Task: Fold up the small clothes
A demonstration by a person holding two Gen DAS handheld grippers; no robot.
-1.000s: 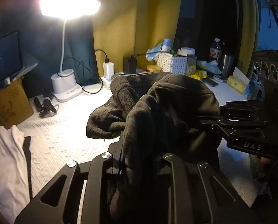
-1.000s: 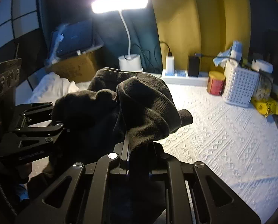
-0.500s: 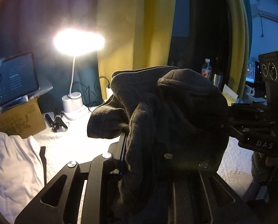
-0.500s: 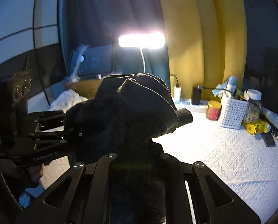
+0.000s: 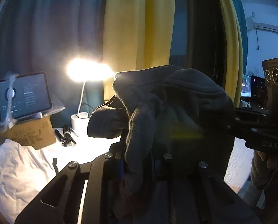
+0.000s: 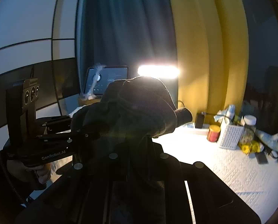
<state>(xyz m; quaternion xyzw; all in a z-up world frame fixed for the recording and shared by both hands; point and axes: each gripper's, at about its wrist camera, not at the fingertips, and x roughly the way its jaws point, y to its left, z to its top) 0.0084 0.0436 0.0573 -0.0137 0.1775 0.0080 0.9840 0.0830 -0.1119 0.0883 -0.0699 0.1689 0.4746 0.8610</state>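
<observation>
Lifted higher than a second ago, the dark garment [image 5: 168,112] now hangs bunched in the air above the white worktop [image 6: 223,169] — left hand-held gripper [image 5: 137,155] and right hand-held gripper [image 6: 137,149] each pinching it. Probably raised to shake out; no fold yet.

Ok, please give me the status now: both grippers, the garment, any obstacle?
Left gripper and right gripper both shut on dark garment. Garment bunched, held in the air above the white table. No obstacle visible.
</observation>
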